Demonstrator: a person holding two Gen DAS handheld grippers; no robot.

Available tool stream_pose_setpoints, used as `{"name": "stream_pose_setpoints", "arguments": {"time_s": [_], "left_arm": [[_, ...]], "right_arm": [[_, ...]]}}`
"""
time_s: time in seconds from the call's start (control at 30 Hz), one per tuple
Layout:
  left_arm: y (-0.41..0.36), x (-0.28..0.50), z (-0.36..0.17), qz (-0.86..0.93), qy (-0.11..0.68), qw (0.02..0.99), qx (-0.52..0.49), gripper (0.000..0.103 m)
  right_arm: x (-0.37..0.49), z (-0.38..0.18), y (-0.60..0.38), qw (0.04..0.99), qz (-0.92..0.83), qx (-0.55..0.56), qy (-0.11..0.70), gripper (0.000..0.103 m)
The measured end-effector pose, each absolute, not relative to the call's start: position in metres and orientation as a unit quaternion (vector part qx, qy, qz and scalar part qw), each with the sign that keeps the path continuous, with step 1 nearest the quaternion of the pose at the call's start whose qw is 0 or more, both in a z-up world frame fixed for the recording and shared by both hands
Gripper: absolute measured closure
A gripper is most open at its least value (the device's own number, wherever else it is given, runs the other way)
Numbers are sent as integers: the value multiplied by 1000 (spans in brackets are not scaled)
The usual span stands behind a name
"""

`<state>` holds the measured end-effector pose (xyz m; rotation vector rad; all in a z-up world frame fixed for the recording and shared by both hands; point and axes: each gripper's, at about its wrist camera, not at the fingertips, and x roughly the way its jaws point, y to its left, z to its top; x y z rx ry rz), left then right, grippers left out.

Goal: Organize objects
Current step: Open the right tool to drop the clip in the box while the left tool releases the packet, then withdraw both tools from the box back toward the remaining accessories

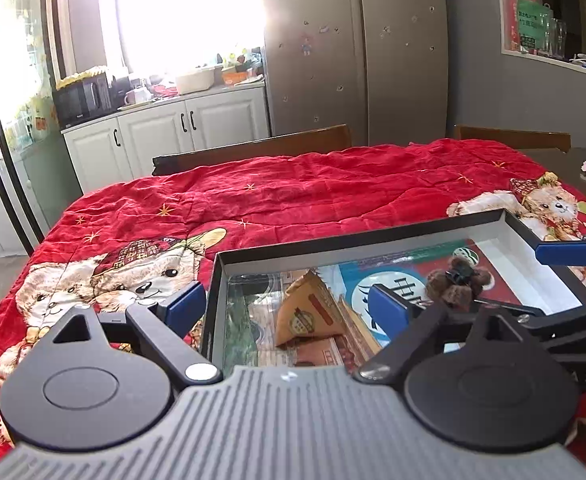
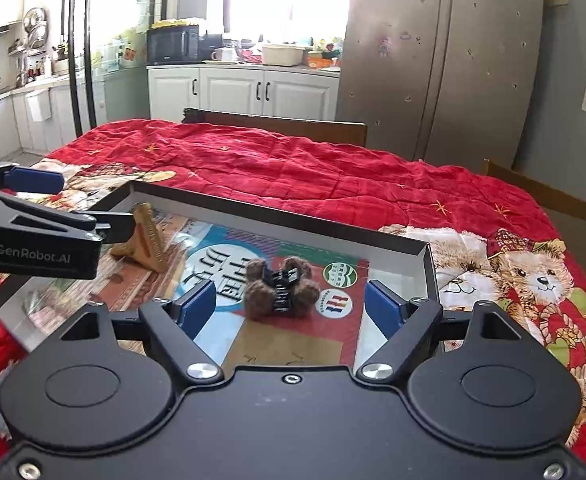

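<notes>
The right gripper (image 2: 290, 309) stands wide, its blue pads empty, just short of a fuzzy brown hair claw clip (image 2: 281, 289) with a black plastic centre. The left gripper (image 1: 286, 309) also gapes wide and holds nothing; its left pad sits outside the box wall. Both clip and a tan triangular packet (image 1: 308, 312) lie inside the shallow black-rimmed box (image 1: 373, 236), on its glossy printed floor. Only the right wrist view shows the clip's ribbed spine; only the left shows the packet's round stamp. A quilted red teddy-bear blanket (image 2: 293, 168) surrounds the box.
</notes>
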<state>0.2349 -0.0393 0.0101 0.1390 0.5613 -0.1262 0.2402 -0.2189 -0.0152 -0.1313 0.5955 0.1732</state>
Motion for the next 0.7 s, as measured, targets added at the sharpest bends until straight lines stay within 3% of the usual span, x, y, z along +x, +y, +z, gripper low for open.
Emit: {"name": "stream_pose_setpoints", "arguments": {"time_s": [0.7], "left_arm": [[-20,157,24,-85,252,961,80,1]], "right_arm": [[142,8,-222,956,102,-62,269,22]]}}
